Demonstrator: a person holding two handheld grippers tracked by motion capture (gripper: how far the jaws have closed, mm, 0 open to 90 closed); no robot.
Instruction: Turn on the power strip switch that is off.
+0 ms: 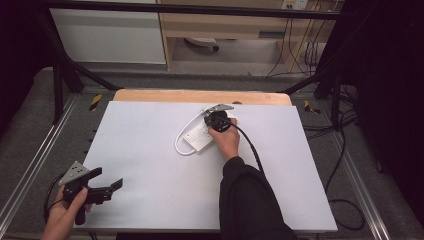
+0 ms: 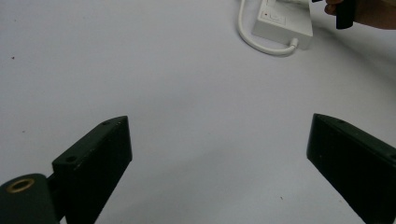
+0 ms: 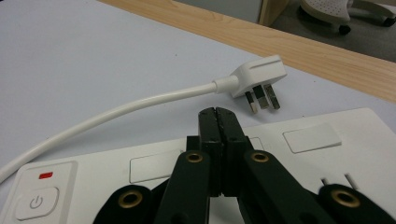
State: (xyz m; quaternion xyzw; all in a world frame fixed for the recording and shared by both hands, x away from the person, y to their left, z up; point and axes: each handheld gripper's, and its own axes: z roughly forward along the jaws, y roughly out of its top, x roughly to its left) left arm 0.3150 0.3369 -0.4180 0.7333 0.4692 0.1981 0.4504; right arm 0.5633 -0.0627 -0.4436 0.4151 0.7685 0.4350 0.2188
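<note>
Left hand-held gripper hovers open over white table, wooden far edge.

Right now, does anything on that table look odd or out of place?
Nothing is broken or spilled. The white power strip lies flat, its plug resting loose on the table, pins in the air. The right gripper sits shut over the strip.

power strip cut off below, socket holes hidden
</note>
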